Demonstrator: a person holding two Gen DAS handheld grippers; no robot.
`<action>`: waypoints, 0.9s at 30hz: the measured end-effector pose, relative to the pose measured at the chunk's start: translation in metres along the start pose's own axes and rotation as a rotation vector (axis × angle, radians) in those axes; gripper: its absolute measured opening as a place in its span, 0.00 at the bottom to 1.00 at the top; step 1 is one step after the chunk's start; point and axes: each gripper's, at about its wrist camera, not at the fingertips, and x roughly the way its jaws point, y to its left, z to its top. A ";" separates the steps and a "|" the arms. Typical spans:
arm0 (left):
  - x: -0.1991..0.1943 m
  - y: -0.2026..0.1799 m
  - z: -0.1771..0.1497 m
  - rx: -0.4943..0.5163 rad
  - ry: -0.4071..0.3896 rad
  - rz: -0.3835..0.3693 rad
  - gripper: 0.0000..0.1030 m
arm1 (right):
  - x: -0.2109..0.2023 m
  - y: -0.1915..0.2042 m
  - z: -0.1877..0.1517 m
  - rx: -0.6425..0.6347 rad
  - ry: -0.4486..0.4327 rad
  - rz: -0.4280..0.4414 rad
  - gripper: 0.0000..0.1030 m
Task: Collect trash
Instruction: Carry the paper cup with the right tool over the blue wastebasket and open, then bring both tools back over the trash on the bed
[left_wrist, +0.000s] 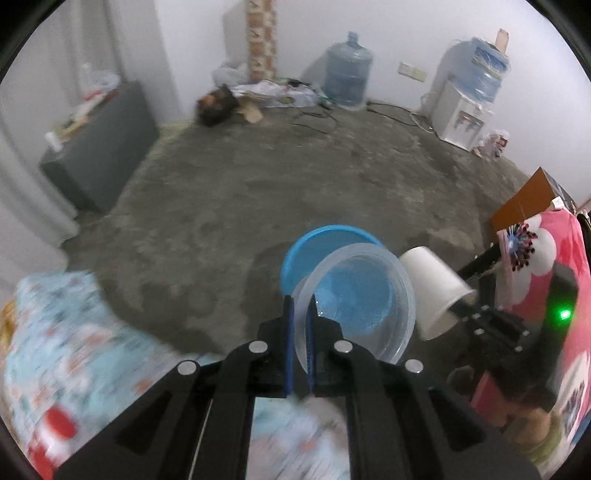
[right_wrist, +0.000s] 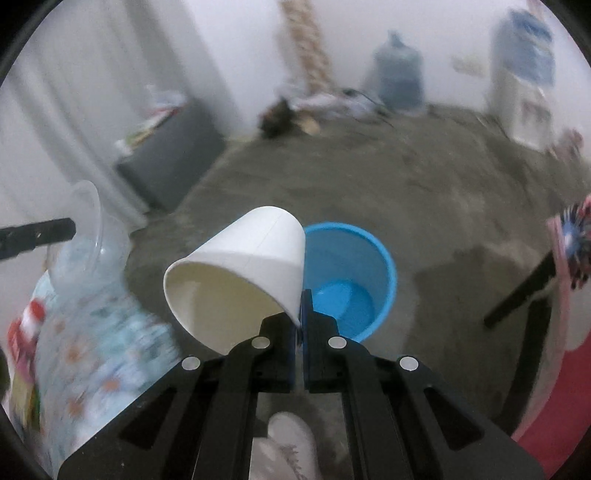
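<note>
The left gripper (left_wrist: 301, 310) has its jaws clamped on the rim of a clear plastic container (left_wrist: 354, 299), which hangs tilted over a blue bin (left_wrist: 295, 254) standing on the bare concrete floor (left_wrist: 258, 177). Through the container's clear bottom the left wrist view shows the blue of the bin behind it. The right gripper (right_wrist: 301, 314) has its jaws pinched shut on the rim of a white paper cup (right_wrist: 236, 273), held tipped on its side with the mouth toward the camera; the cup sits just left of the bin (right_wrist: 347, 280) in that view, overlapping its near rim.

Each camera catches the other hand's load. The left wrist view shows the paper cup (left_wrist: 436, 291) just right of the container, with the right gripper's black body and a green light beside it. The right wrist view shows the clear container (right_wrist: 92, 236) at its left edge, on the end of a black finger (right_wrist: 37, 236).

Only the right wrist view looks into the bin and shows its blue bottom; it also shows a light-coloured shoe (right_wrist: 291, 443) on the floor below the jaws. Only the left wrist view is sharp enough to make out the far wall: a large water jug (left_wrist: 347, 74), a white water dispenser (left_wrist: 461, 114), cables and a heap of papers. A patterned cloth (left_wrist: 74, 350) fills the lower left of both views, blurred. A pink flowered cloth (left_wrist: 535, 254) hangs at the right.
</note>
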 end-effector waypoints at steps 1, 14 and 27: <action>0.014 -0.007 0.008 -0.001 0.004 -0.011 0.06 | 0.013 -0.003 0.002 0.018 0.014 -0.017 0.01; 0.106 -0.021 0.018 -0.102 0.049 -0.060 0.50 | 0.087 -0.049 -0.004 0.115 0.182 -0.072 0.41; -0.063 0.023 -0.029 -0.246 -0.289 -0.216 0.88 | -0.043 0.006 0.002 -0.048 -0.138 -0.037 0.92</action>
